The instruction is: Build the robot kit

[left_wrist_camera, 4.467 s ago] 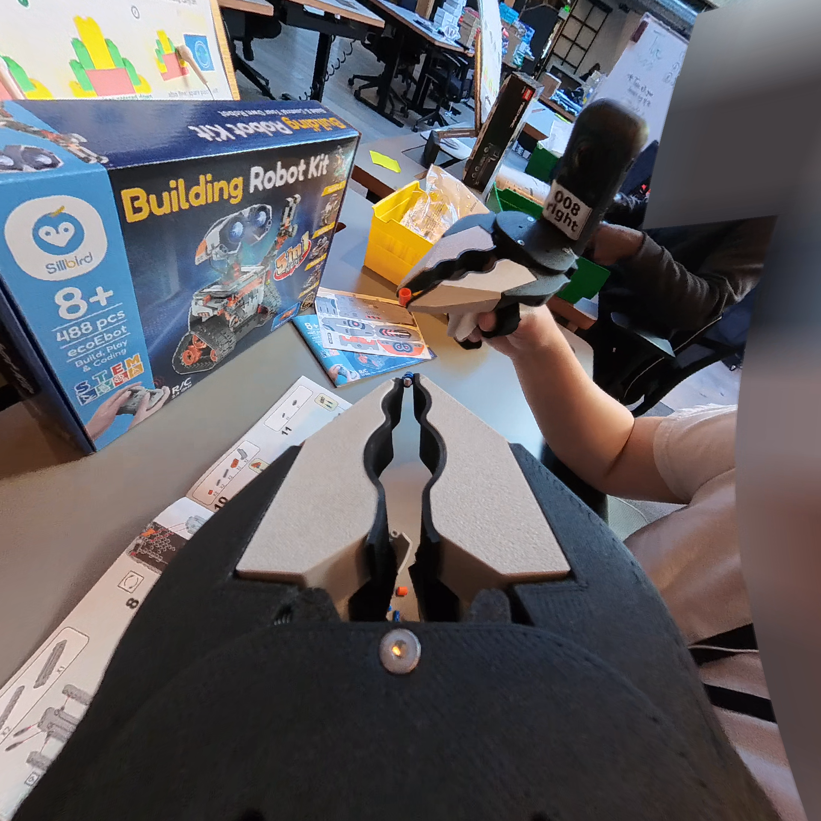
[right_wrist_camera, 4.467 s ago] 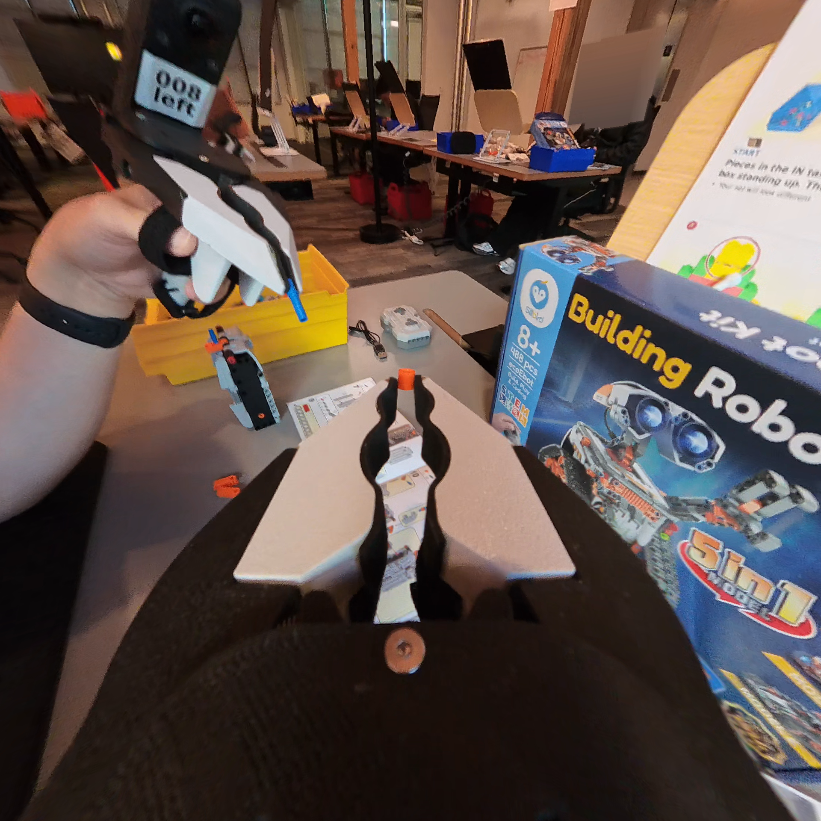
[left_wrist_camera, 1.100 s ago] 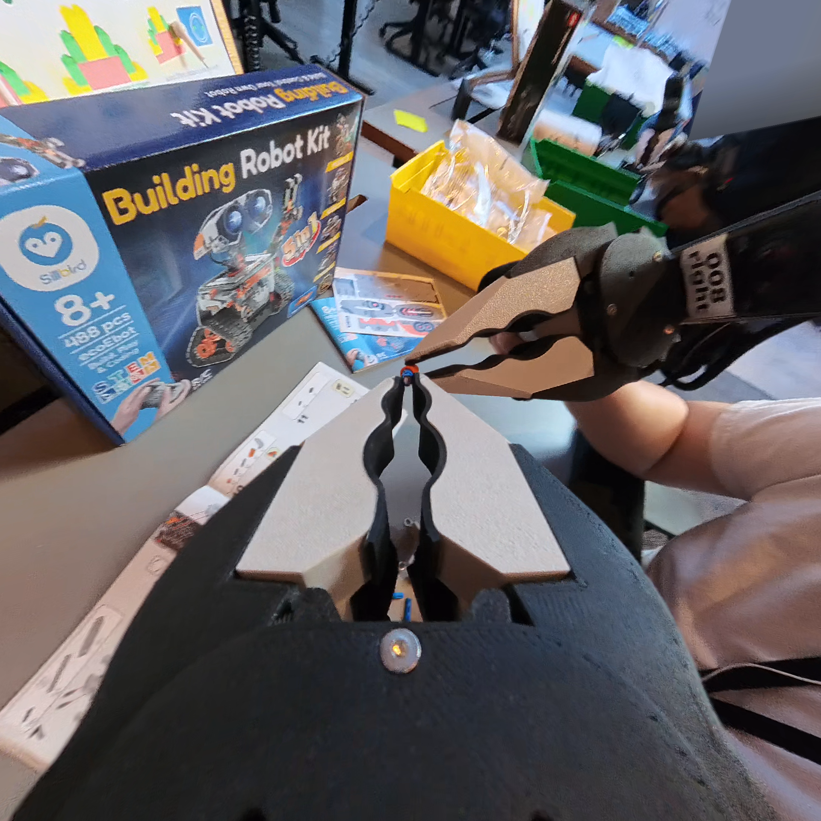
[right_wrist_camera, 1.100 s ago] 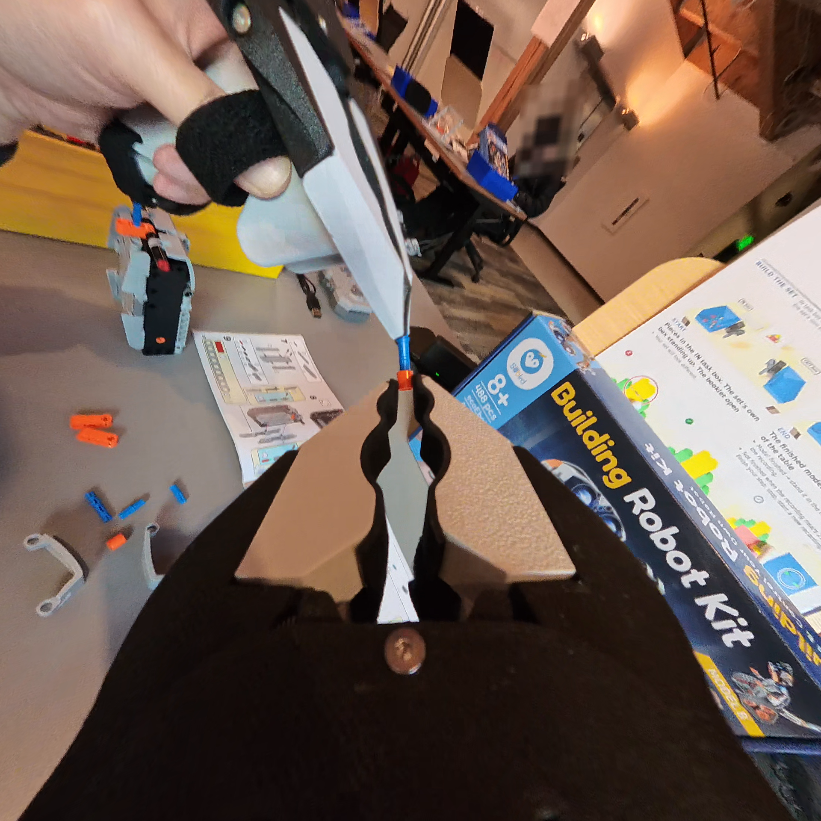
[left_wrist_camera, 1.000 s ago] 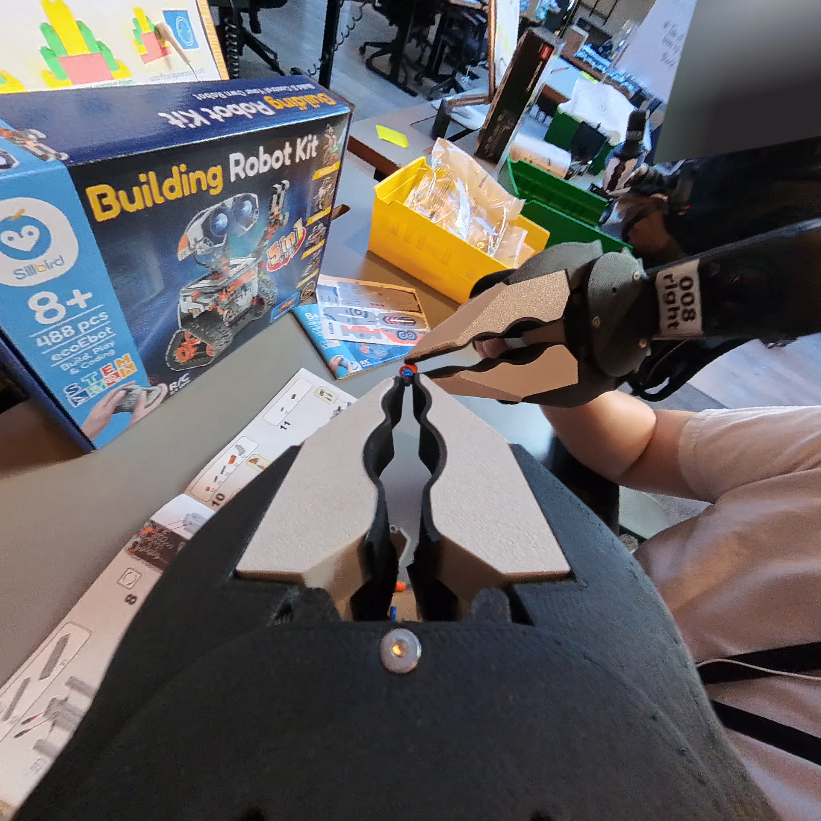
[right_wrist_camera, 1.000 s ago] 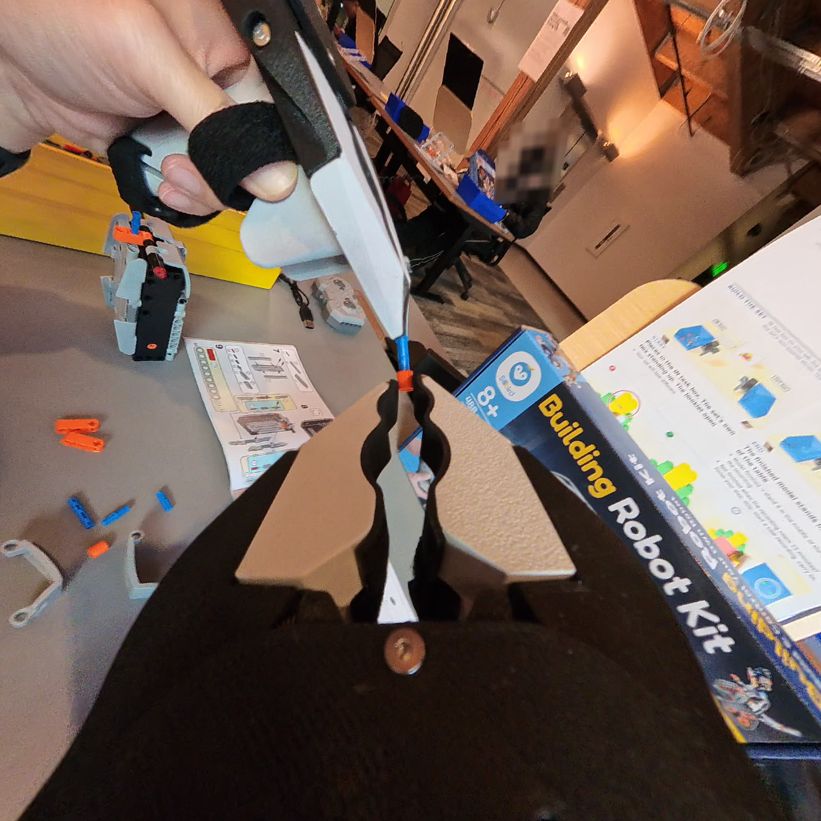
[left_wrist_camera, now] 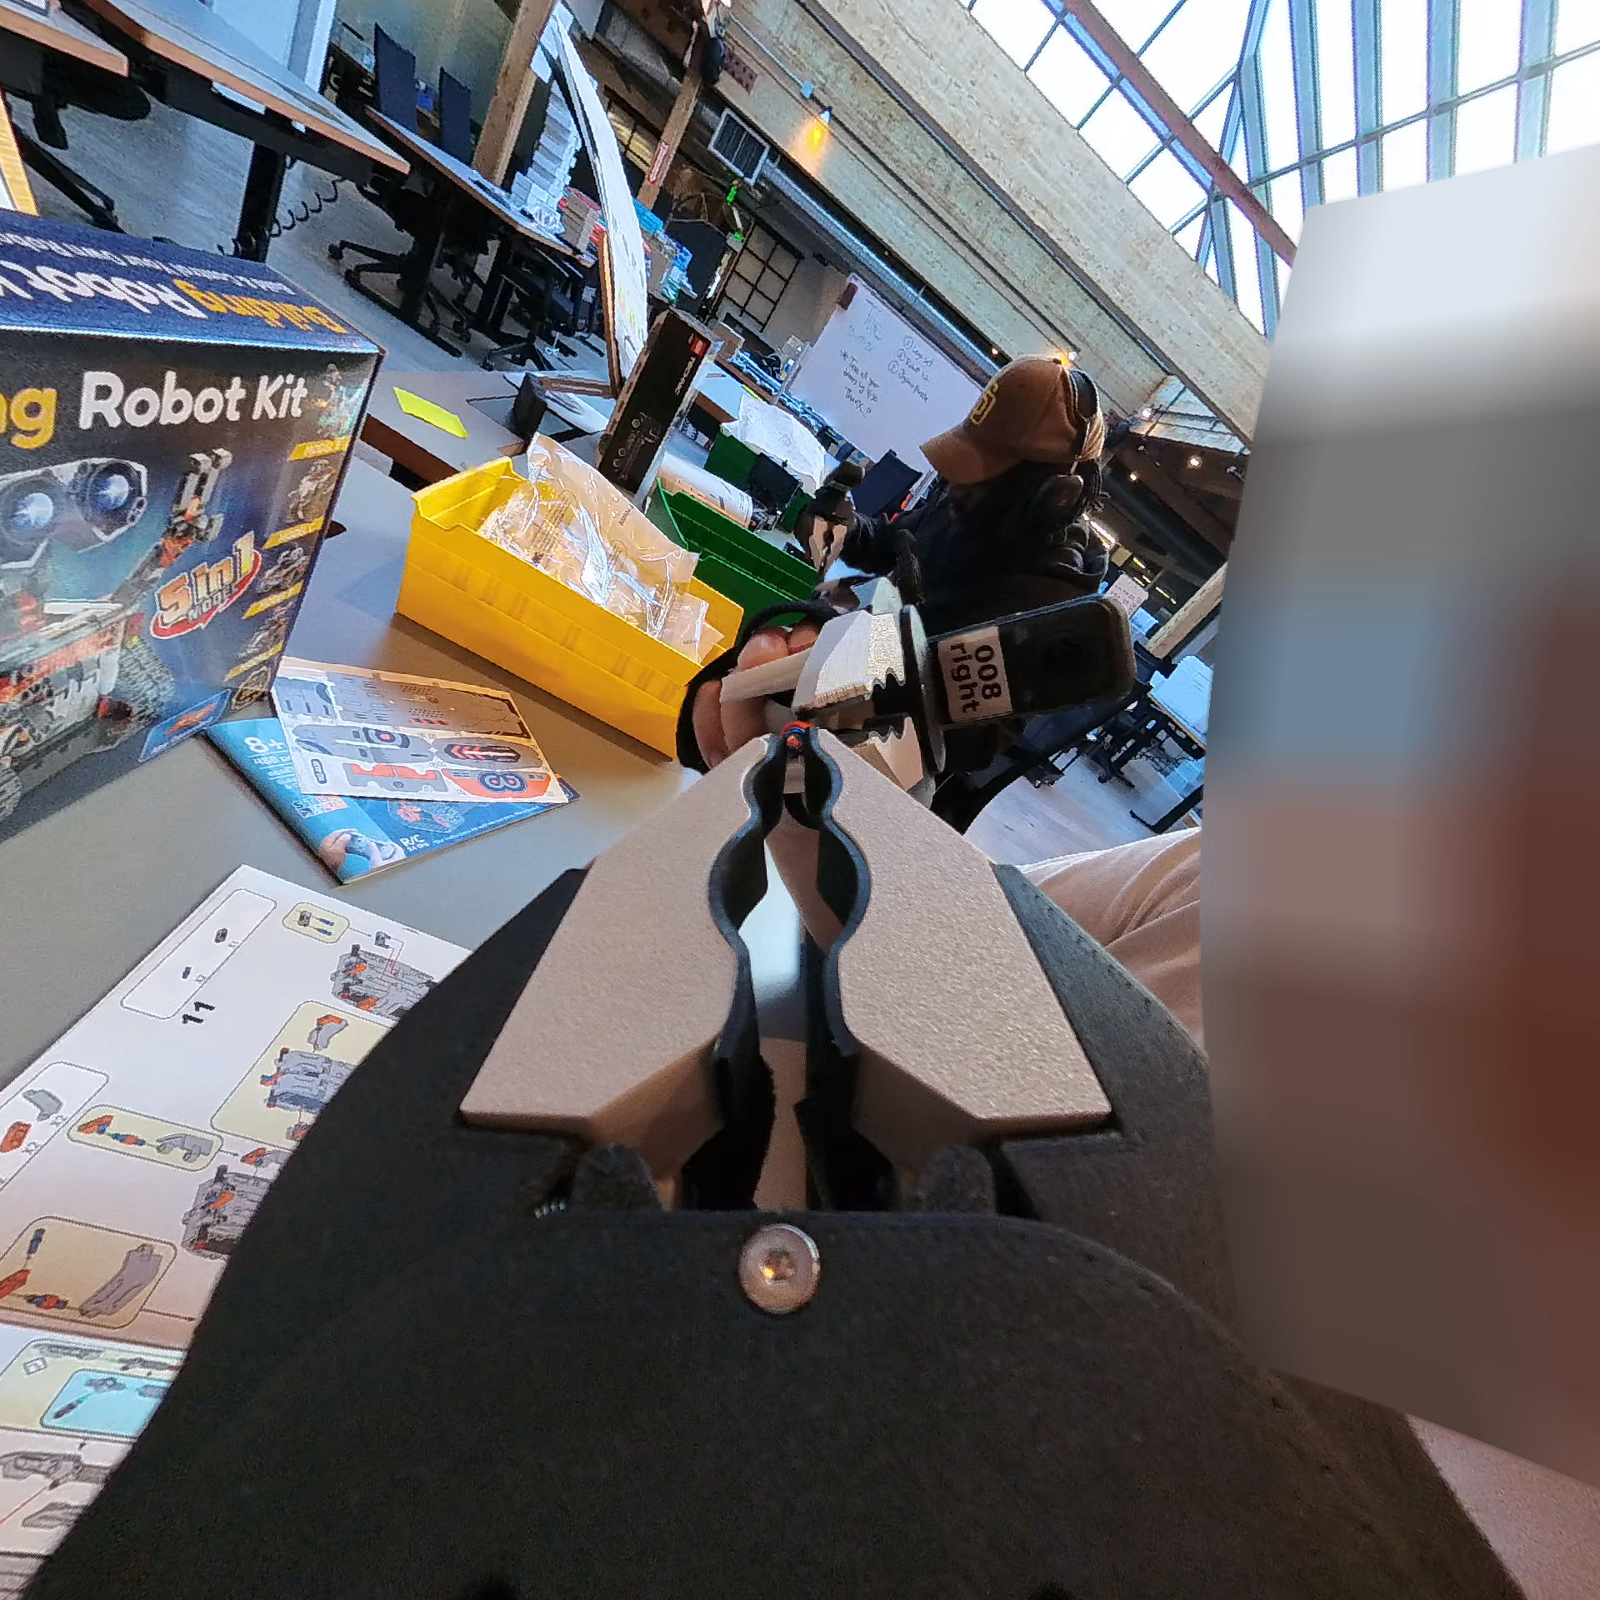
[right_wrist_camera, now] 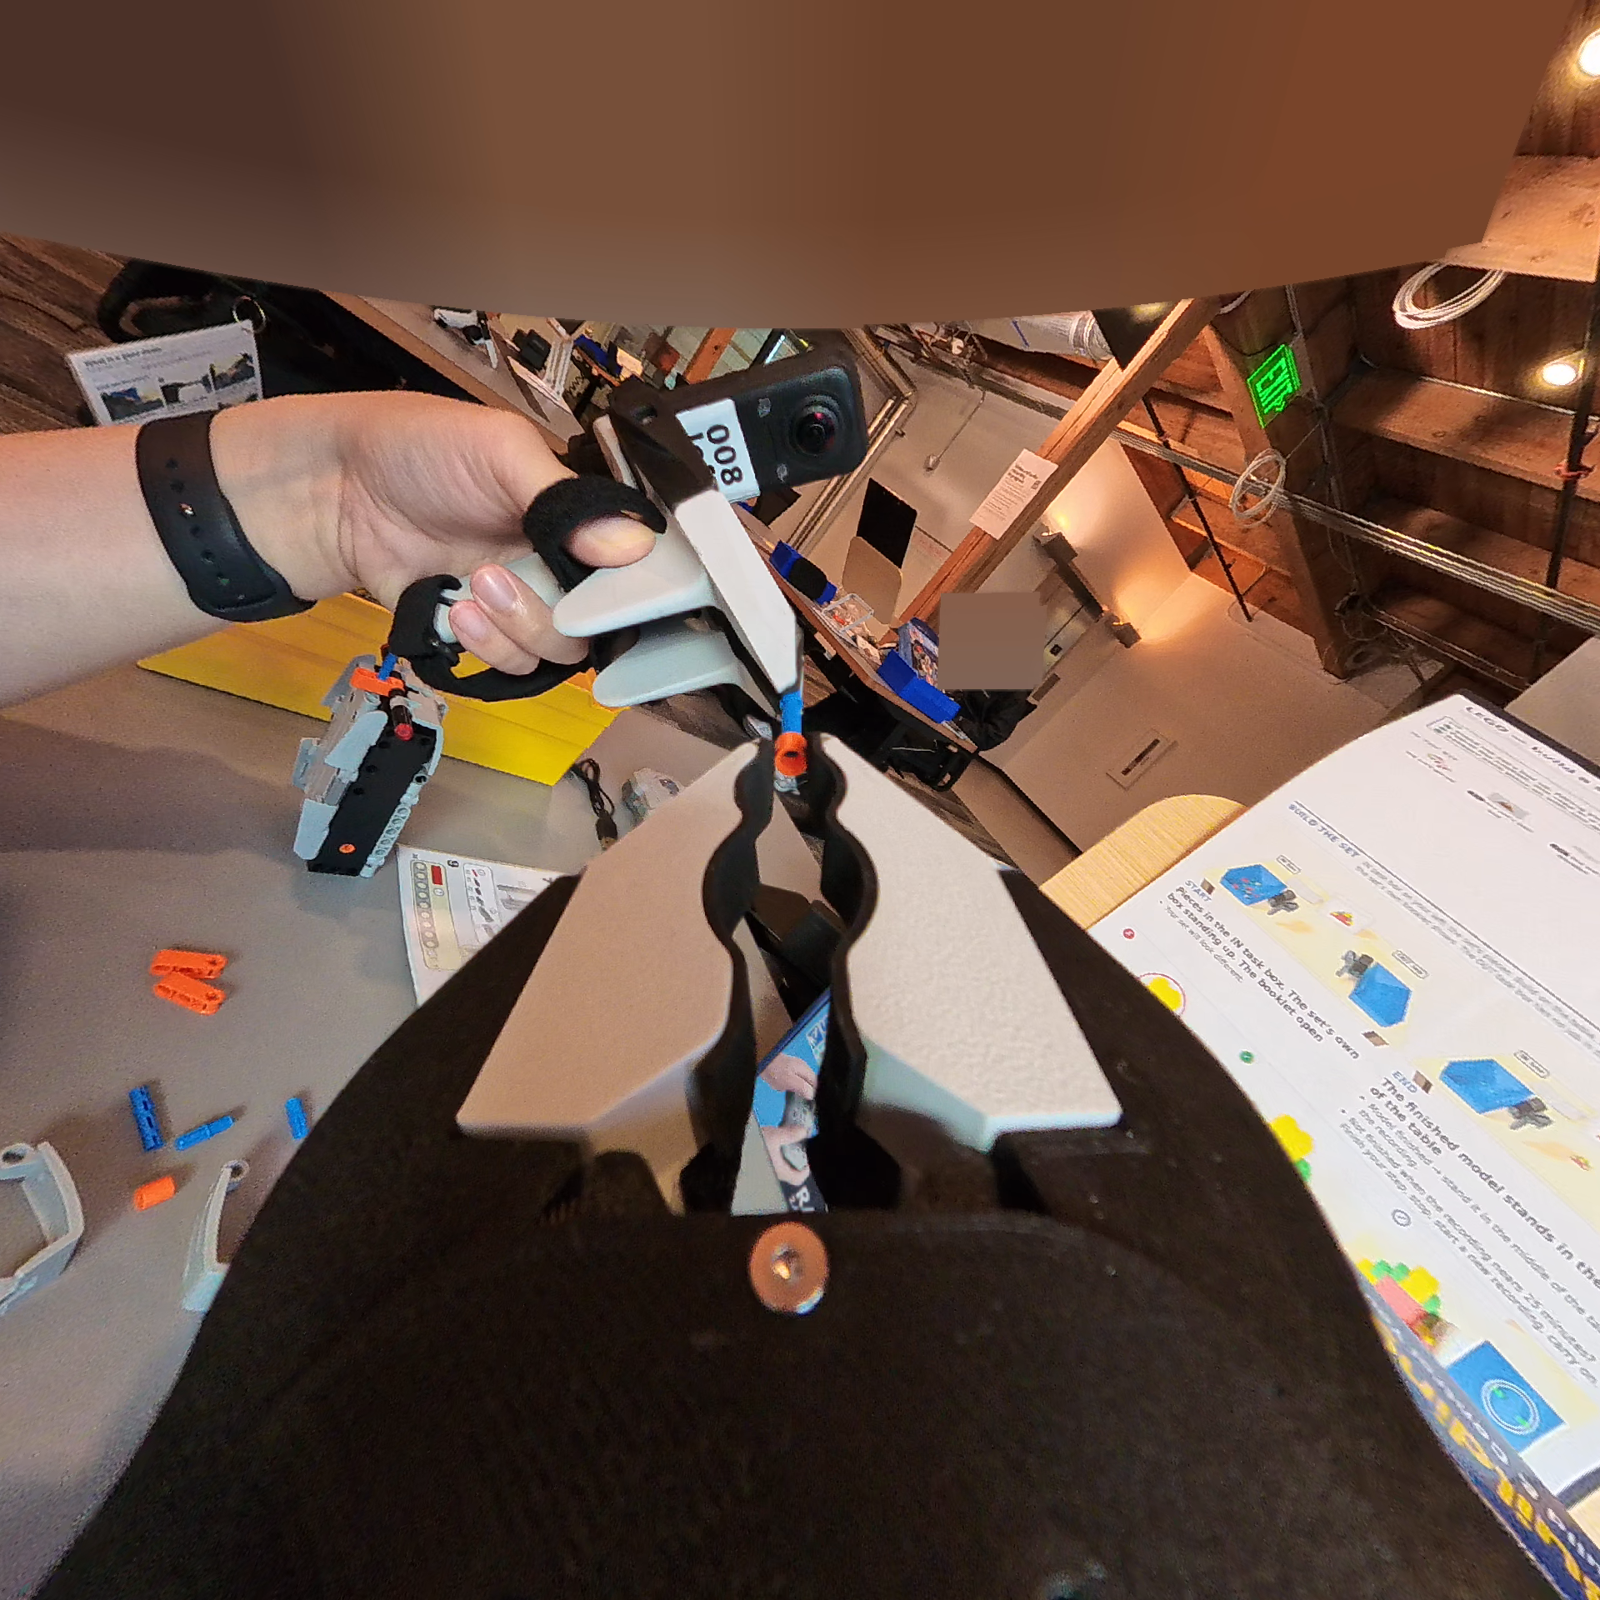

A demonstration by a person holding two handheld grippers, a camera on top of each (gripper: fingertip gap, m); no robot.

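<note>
We counted 2 grippers: left gripper (right_wrist_camera: 783, 693), right gripper (right_wrist_camera: 792, 762) | 2 orange beams (right_wrist_camera: 189, 978) | 3 blue pins (right_wrist_camera: 203, 1130) | 1 loose orange bush (right_wrist_camera: 154, 1192) | 2 grey curved pieces (right_wrist_camera: 39, 1212) | 1 yellow bin (left_wrist_camera: 554, 606) | 1 kit box (left_wrist_camera: 156, 485) | 1 grey-black assembly (right_wrist_camera: 368, 779)

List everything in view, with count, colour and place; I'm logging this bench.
kit box: one, blue, table's far left.
yellow bin: one, holding clear bags, beside box.
green bin: one, behind yellow bin.
instruction sheets: several, white, on table.
motor block: one, grey-black, standing on table.
loose pieces: several, orange, blue, grey, on table.
blue pin: one, in left gripper's tips.
orange bush: one, in right gripper's tips, meeting the pin.
left gripper: shut on pin.
right gripper: shut on bush.
</note>
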